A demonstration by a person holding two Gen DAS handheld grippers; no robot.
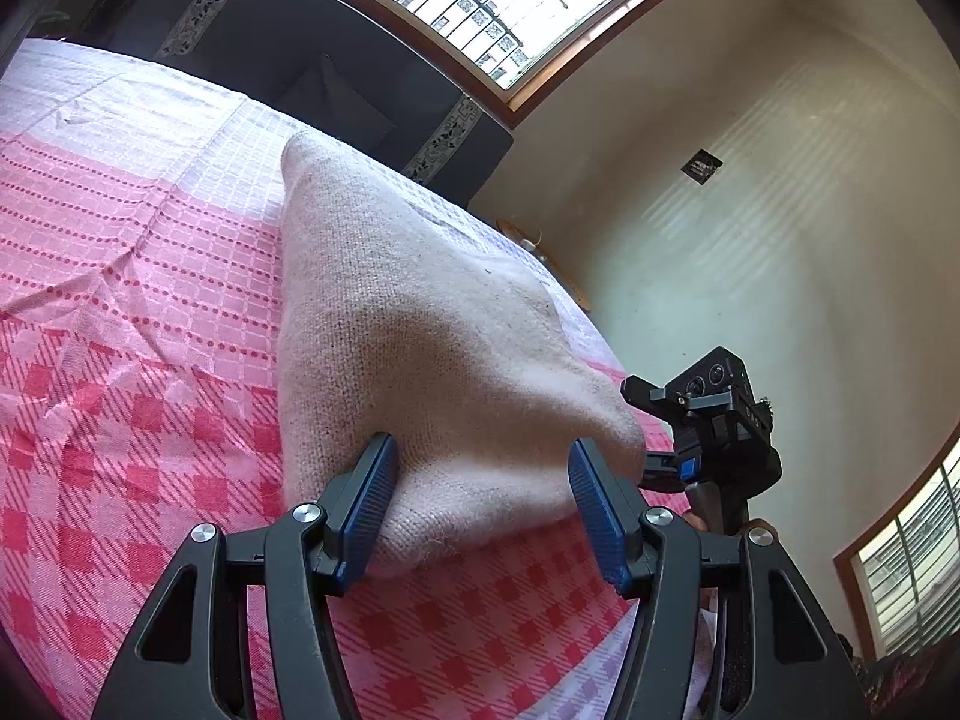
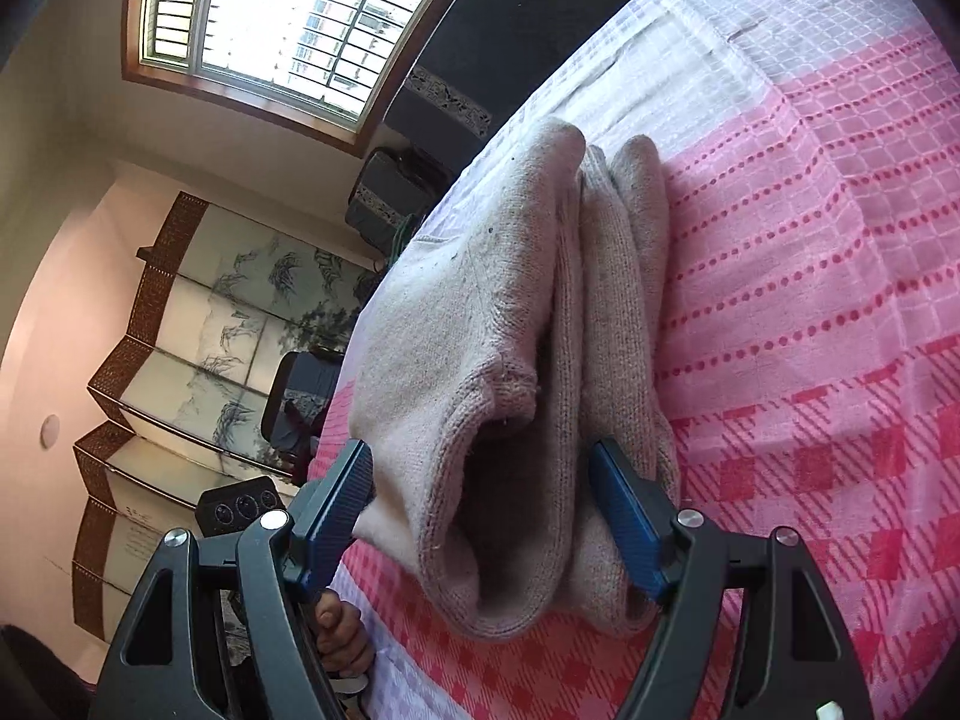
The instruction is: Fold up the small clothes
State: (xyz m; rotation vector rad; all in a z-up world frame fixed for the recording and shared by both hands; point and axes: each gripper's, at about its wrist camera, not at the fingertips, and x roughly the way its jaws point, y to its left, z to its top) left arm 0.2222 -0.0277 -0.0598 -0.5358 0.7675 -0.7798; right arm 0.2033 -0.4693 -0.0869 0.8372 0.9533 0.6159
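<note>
so closest to the cameras, both sets of tongs stood open around the near end of the beige knit garment (image 1: 420, 324), with nothing pinched in either. the left tongs (image 1: 483, 507) had their blue pads either side of the rounded near fold, one pad just brushing the knit and the other a bit clear of it. the right tongs (image 2: 483, 519) were spread wide around the open cuff end, cloth between the pads but no squeeze on it. the garment itself lay on the bed, already doubled over into a long thick bundle with a few layers showing at the edge, so i'd guess this was late in the fold, right at the letting-go bit. next move probably called for backing both tongs out without dragging the knit, then maybe a pat to flatten that puffy edge. under it was the pink and red checked bedspread (image 1: 150, 300), a little wrinkled. further back sat a dark headboard (image 1: 336, 72), then a barred window (image 1: 492, 6), plain walls, and a painted folding screen (image 2: 198, 324) off to the side.
</note>
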